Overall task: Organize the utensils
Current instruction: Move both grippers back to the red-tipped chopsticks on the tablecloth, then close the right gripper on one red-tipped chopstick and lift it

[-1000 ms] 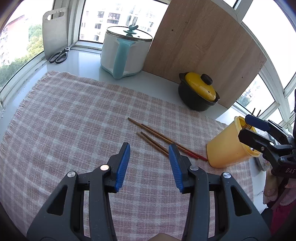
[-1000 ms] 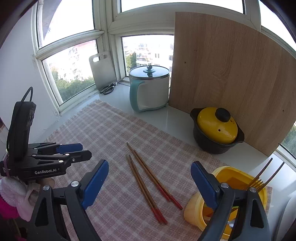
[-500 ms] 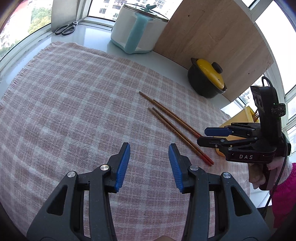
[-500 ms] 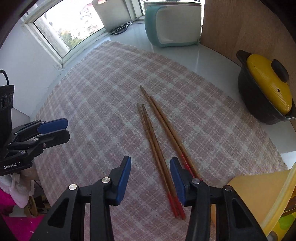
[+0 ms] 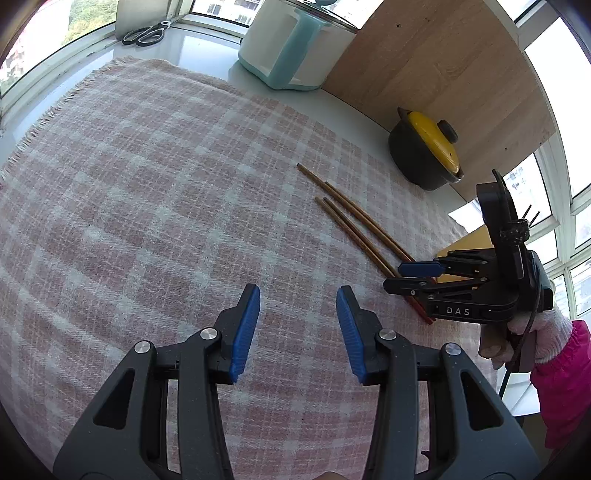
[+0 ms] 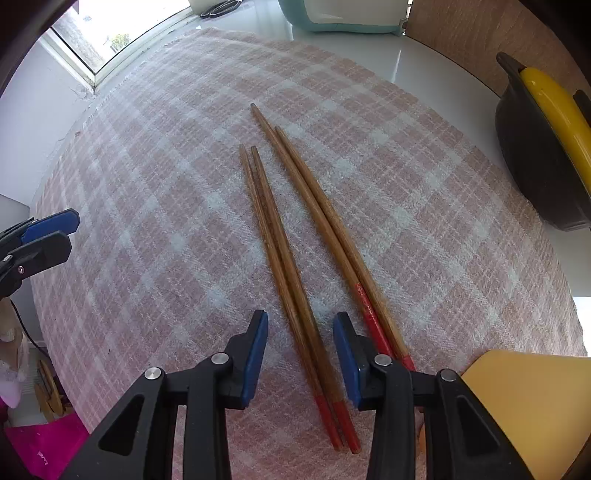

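Two pairs of wooden chopsticks with red tips lie side by side on a pink checked cloth. My right gripper points steeply down over them. Its jaws are closing with the left pair between the pads, which stand apart from the wood. The right pair runs just outside the right finger. A yellow utensil holder stands at the right. In the left wrist view my left gripper hovers open over bare cloth, nothing between its fingers, with the chopsticks and the right gripper ahead to the right.
A black pot with a yellow lid sits past the cloth's far right, in front of a leaning wooden board. A teal and white appliance and scissors stand by the windows. The left gripper shows at the left edge.
My right gripper dropped from high above the holder down onto the chopsticks, tipped downward, and its jaws narrowed around the left pair. The left gripper sank a little toward the cloth.
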`<state>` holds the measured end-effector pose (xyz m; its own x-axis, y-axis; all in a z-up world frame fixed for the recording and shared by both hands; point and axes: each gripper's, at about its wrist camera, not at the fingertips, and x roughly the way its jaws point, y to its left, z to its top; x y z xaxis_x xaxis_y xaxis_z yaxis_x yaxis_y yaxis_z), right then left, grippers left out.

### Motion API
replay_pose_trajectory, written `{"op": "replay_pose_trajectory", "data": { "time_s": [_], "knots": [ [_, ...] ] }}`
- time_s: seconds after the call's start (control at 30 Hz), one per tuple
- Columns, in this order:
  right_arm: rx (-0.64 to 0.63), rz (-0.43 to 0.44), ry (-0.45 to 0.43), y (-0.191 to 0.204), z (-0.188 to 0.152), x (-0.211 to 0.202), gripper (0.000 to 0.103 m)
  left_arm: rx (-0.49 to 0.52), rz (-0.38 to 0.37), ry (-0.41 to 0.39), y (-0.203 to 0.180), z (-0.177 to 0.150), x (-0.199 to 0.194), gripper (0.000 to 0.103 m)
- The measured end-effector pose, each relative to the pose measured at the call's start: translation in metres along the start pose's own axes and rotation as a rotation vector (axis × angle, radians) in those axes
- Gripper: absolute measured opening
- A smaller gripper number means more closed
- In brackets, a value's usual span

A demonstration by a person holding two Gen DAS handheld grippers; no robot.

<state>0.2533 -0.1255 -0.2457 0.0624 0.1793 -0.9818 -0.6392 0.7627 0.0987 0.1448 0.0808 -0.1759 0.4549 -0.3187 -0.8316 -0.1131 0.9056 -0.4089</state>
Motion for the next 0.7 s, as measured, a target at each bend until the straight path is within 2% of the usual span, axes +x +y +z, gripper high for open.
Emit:
{"op": "replay_pose_trajectory", "data": {
  "time_s": [0.2,0.43,0.7],
  "knots": [
    [-0.012,-0.005,0.021,0.001,-0.002,0.0,0.033,-0.01,-0.006,-0.001,0.002,0.002,0.0,0.043],
    [0.069,0.122,0.056,-0.005,-0.013,0.003,0.021,-0.025,-0.015,0.002,0.008,0.005,0.001,0.043],
    [0.14,0.197,0.062,0.006,-0.021,0.005,0.014,-0.031,-0.022,0.01,0.012,0.005,0.003,0.043]
  ]
}}
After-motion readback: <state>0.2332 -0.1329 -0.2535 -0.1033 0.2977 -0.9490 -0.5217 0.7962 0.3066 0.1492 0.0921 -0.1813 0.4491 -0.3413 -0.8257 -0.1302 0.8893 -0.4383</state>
